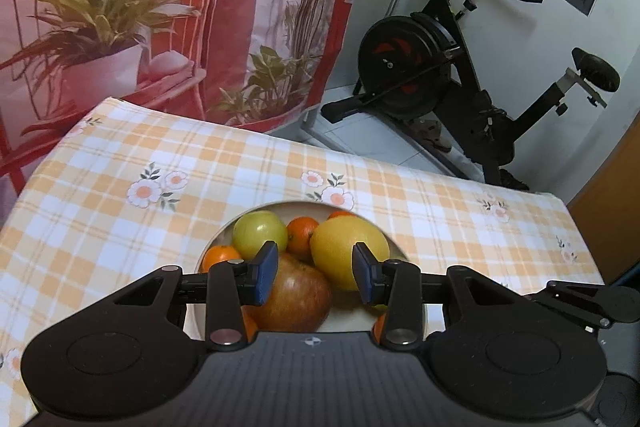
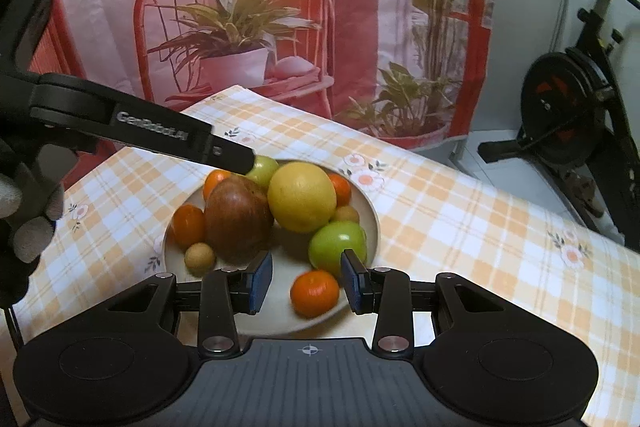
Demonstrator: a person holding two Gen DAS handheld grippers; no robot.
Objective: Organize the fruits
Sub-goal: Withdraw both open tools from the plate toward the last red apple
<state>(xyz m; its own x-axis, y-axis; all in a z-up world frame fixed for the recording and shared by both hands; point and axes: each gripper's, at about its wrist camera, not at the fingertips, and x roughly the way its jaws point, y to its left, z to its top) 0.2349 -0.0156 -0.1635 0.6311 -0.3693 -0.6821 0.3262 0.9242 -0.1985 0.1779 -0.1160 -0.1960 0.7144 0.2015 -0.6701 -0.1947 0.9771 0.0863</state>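
Left wrist view: tabletop (image 1: 120,163) under orange-and-white checked cloth with flower prints, printed backdrop (image 1: 160,7) of red chair and potted plants behind it, black exercise bike (image 1: 432,67) on the floor to the right. Right wrist view, same tabletop, pale round plate (image 2: 370,211) sits mid-cloth with all fruit piled on it. Largest pieces: yellow citrus (image 2: 302,201) in the centre touching a red-brown apple (image 2: 236,221) on its left. Green apple (image 2: 338,243) at the near-right of the plate, second green apple (image 2: 264,169) at the far edge, partly behind the other tool's finger. Orange mandarins: one alone at the near edge (image 2: 314,293), one left of the red-brown apple (image 2: 188,225), one far-left (image 2: 214,181), one far-right behind the citrus (image 2: 342,187). Two small tan round fruits, one near-left (image 2: 200,259), one between citrus and green apple (image 2: 346,215). Left tool (image 1: 315,273) hangs over the near side of the plate, blue pads parted with a clear gap, nothing gripped; red-brown apple and citrus show through the gap below. Right tool (image 2: 306,281) low over the near rim, pads parted similarly, empty; near mandarin lies below the gap, not pinched. Gloved hand (image 2: 28,223) holding the left tool shows at the left edge.
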